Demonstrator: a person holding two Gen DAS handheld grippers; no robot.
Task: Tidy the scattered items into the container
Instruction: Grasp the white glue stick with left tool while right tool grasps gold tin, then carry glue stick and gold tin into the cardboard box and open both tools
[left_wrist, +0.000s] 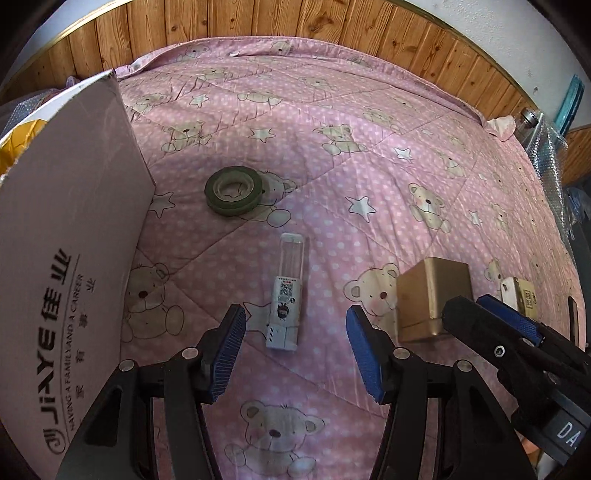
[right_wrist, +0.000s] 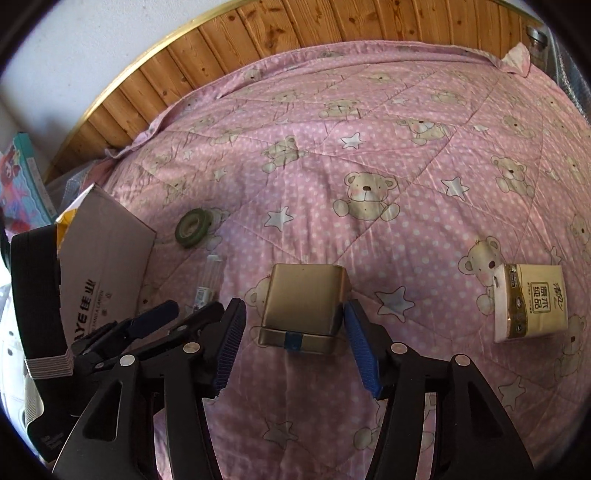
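A pink quilt (left_wrist: 332, 155) dotted white and printed with beige bears and white stars is lying under a dark green tape roll (left_wrist: 233, 189), a gold box (right_wrist: 304, 297) with a blue strip, a gold-and-white tissue pack (right_wrist: 530, 301) and a grey-pink carton (left_wrist: 62, 236) lettered black.

Home bedroom — teddy-bear quilt (left_wrist: 332, 155), wood-panelled wall (left_wrist: 258, 18).

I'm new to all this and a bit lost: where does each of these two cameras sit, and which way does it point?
Left wrist: on the left gripper, looking along its open blue fingers at a clear packet; the right gripper intrudes.
Right wrist: on the right gripper, open around a gold box; the left gripper shows.
Shared: pink quilt, tape roll, cardboard box, tissue pack.
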